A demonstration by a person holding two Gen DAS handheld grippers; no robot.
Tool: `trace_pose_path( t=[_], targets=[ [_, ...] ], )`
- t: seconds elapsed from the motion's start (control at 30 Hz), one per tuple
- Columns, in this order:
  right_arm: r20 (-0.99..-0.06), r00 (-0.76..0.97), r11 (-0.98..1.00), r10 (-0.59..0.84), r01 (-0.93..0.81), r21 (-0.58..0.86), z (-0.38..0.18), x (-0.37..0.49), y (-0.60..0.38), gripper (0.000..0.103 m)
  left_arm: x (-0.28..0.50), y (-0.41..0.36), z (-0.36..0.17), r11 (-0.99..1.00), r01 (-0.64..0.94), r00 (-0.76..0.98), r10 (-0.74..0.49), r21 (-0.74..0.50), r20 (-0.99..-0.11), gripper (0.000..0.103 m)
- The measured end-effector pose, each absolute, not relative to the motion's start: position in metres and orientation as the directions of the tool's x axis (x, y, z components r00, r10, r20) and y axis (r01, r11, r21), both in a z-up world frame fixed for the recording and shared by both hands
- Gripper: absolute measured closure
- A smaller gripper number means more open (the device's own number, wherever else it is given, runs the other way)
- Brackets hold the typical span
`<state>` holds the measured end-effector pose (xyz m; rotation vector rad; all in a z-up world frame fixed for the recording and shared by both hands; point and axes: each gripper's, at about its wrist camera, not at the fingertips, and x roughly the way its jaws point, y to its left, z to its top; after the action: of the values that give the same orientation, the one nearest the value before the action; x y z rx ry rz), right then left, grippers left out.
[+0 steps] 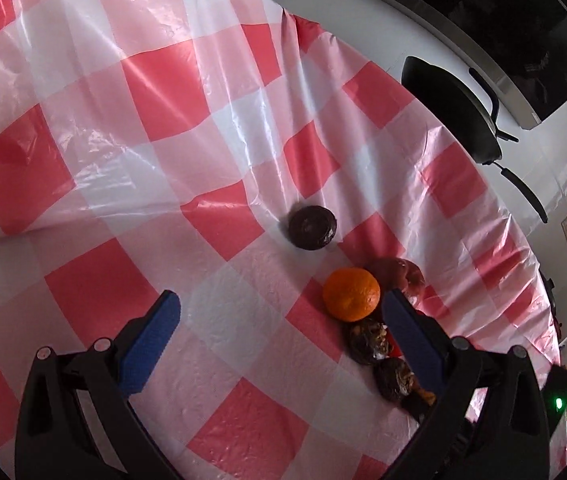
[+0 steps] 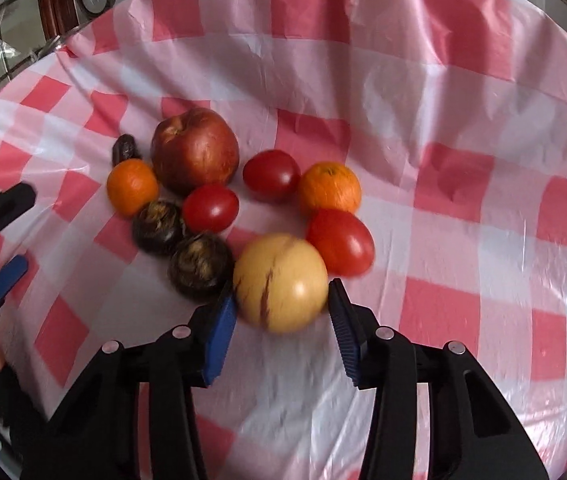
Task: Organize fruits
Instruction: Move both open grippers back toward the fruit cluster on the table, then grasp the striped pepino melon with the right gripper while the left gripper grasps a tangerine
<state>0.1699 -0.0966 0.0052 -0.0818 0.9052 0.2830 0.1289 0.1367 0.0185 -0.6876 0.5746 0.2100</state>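
fruits sit clustered mid counter (image 2: pixel 463 128). right tool (image 2: pixel 281 306) straddles the yellow melon (image 2: pixel 281 282), pads wide, likely about to grab it. left tool (image 1: pixel 279 320) hangs open, empty, beside an orange (image 1: pixel 351 294).

pink, red and white checked tablecloth (image 2: pixel 443 128); dark red apple (image 2: pixel 195 150); 2 orange tangerines (image 2: pixel 329 188); 3 red tomatoes (image 2: pixel 271 174); pale yellow melon (image 2: pixel 281 282) with purple streaks; blue finger pads (image 2: pixel 219 332).
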Motion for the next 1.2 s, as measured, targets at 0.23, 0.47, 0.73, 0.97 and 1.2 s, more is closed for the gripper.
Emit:
trace_pose_path(
  t=[0.23, 0.47, 0.73, 0.97, 1.2],
  targets=[
    [-0.755, 0.603, 0.962, 0.256, -0.236, 0.137, 0.008, 0.162, -0.107, 0.060, 0.131, 0.132, 0.019, 0.783, -0.346, 0.817, -0.020, -0.517, -0.576, 0.002],
    [-0.655, 0.655, 0.894, 0.376, -0.071, 0.442, 0.002, 0.158, -0.169, 0.060, 0.139, 0.115, 0.022, 0.844, -0.320, 0.798, -0.006, -0.432, -0.603, 0.002],
    [-0.628, 0.670, 0.883, 0.395, -0.088, 0.462, 0.005, 0.156, -0.167, 0.060, 0.192, 0.092, 0.022, 0.911, -0.269, 0.739, -0.013, -0.313, -0.674, 0.007],
    [-0.624, 0.666, 0.877, 0.410, -0.099, 0.470, 0.006, 0.155, -0.170, 0.060, 0.236, 0.086, 0.018, 0.941, -0.244, 0.677, -0.007, -0.234, -0.736, 0.024],
    [-0.629, 0.658, 0.878, 0.414, -0.106, 0.467, 0.004, 0.156, -0.167, 0.060, 0.252, 0.084, 0.018, 0.959, -0.206, 0.667, -0.007, -0.193, -0.745, 0.026]
  ],
)
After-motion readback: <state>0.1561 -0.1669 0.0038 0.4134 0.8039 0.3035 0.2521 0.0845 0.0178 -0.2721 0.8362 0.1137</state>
